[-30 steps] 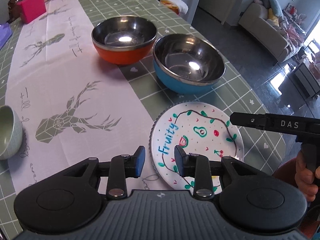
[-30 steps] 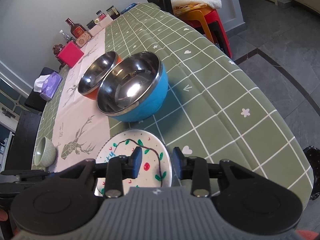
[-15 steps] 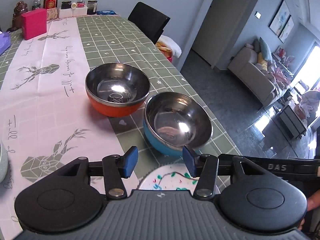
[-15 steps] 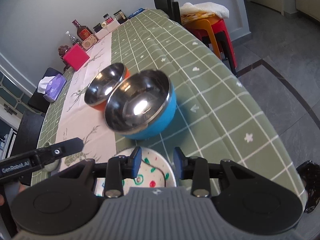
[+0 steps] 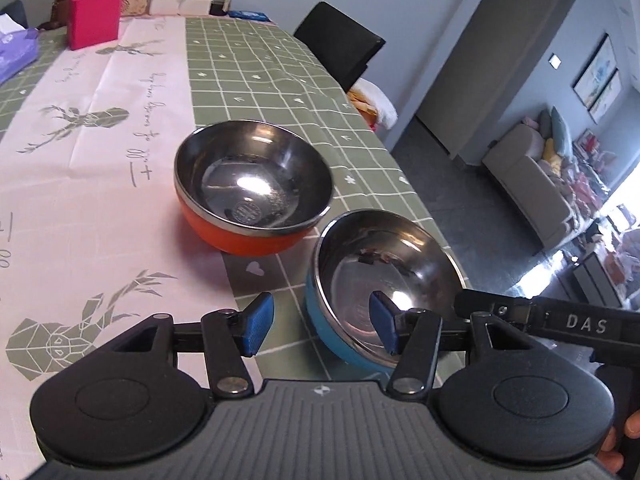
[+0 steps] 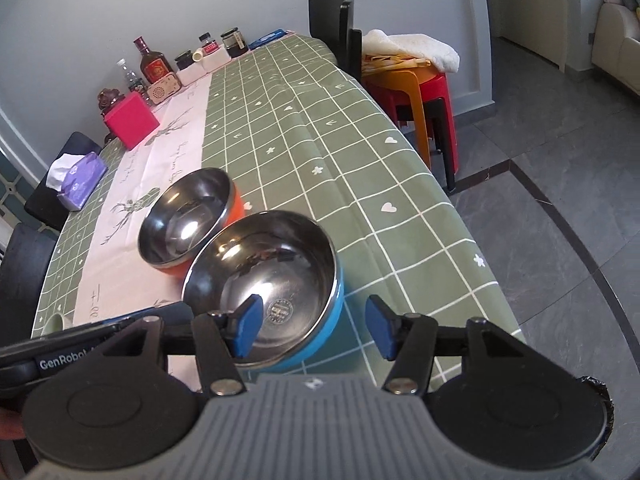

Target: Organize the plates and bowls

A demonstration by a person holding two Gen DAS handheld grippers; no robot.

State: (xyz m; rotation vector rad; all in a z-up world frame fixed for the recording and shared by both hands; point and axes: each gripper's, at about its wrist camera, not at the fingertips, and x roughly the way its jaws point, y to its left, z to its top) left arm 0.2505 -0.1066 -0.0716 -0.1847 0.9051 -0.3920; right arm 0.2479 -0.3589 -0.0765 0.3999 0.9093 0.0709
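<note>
A steel bowl with a blue outside [image 5: 384,264] stands on the green checked tablecloth [image 5: 256,72], close in front of both tools. My left gripper [image 5: 322,326] hangs over its near left rim, jaws opening, the rim between the blue pads but untouched. In the right wrist view the blue bowl [image 6: 264,272] has its right rim between the opening jaws of my right gripper [image 6: 314,326], pads also clear of it. Just beyond stands an orange-sided steel bowl [image 5: 252,184], also seen as the orange bowl [image 6: 188,216]. The painted plate is hidden below the tools.
A small green bowl [image 6: 56,322] peeks out at the left. A pink box [image 5: 94,18], a tissue pack [image 6: 78,178], bottles and jars [image 6: 154,64] line the far end. A black chair [image 5: 340,48] and stacked stools [image 6: 412,92] stand past the table's right edge.
Both grippers moved forward from above the painted plate to the blue bowl, and both sets of jaws spread wider. The plate slid out of view beneath them.
</note>
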